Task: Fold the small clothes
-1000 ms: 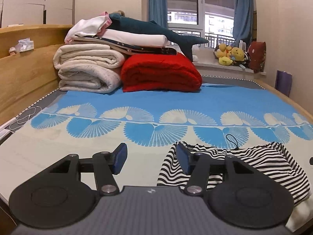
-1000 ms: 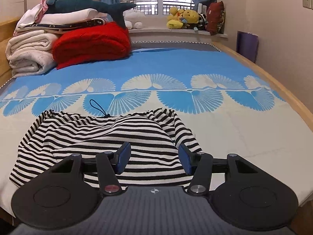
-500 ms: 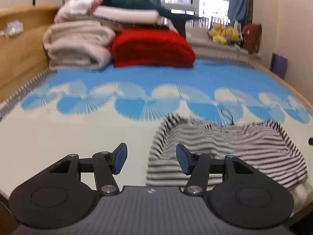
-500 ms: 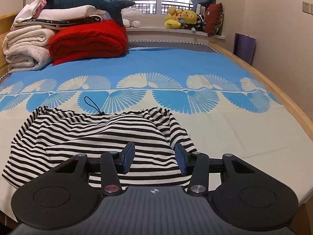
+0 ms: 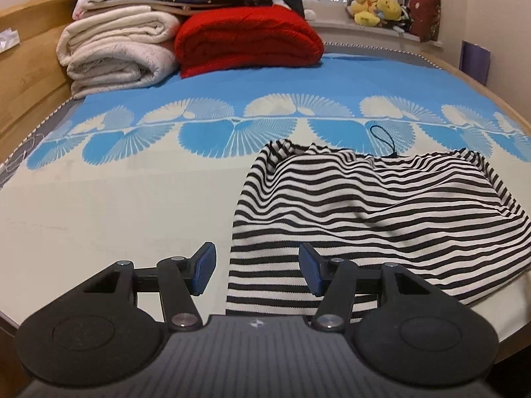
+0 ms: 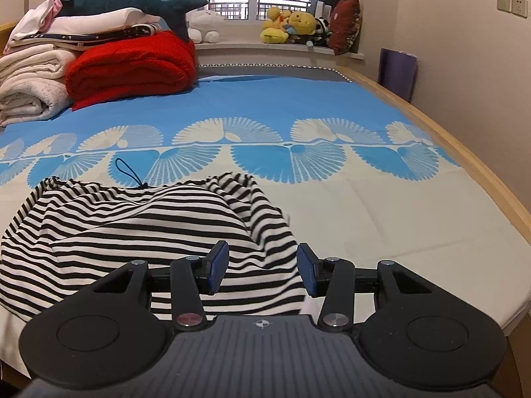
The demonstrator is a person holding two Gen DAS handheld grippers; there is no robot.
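Blue-and-cream fan-patterned bedding point(image 5: 139, 199) carries one black-and-white striped knit garment point(image 5: 365, 212) at the bed's near edge, long axis running left to right. The left gripper point(image 5: 255, 270) straddles the garment's near left corner, jaws wide, empty. The right gripper point(image 6: 262, 272) straddles the near right corner, jaws somewhat narrower, empty. Each gripper is nearest its own corner. Count: one garment, two grippers.
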